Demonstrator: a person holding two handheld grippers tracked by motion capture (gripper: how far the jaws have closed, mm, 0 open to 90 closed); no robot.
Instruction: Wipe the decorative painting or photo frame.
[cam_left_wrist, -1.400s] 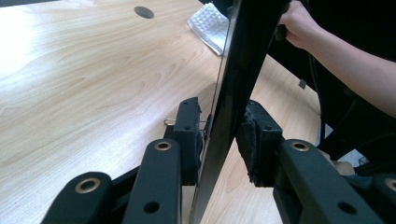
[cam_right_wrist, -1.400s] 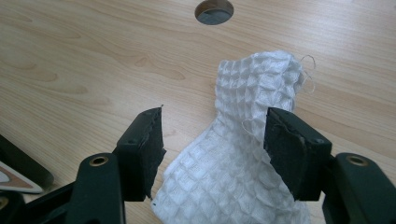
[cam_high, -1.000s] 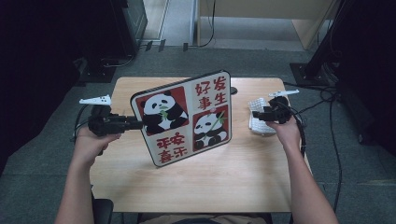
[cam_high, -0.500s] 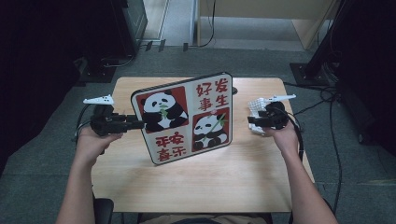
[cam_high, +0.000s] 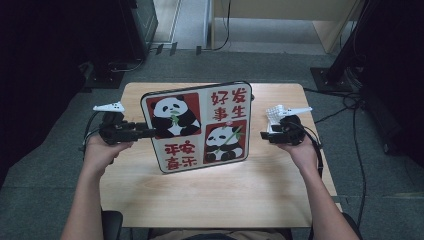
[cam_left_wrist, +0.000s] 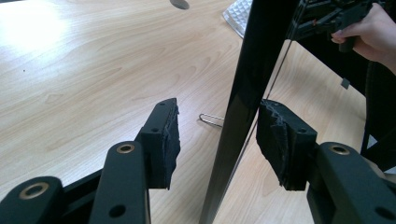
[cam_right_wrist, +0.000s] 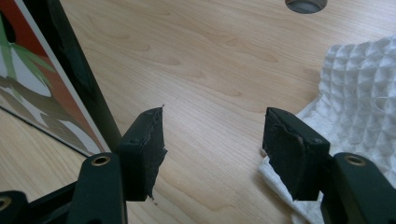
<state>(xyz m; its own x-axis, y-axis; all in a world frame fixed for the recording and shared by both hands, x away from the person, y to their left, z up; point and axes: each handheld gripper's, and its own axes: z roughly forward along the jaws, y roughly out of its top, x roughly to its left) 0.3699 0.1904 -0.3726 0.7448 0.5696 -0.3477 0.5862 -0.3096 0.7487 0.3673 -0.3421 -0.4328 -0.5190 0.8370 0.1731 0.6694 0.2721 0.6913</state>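
The left gripper (cam_left_wrist: 217, 140) is straddling the panda picture frame's (cam_high: 200, 127) thin black left edge; its jaws have just been opening, and the foam pads (cam_left_wrist: 170, 140) are standing off the glossy rim, so nothing is clamped. The right gripper (cam_right_wrist: 212, 149) is gaping empty just beside the frame's right edge, with bare pale wood table (cam_right_wrist: 210, 60) lying between its jaws. A white waffle-textured cloth (cam_right_wrist: 359, 98) is bunching beside its right jaw.
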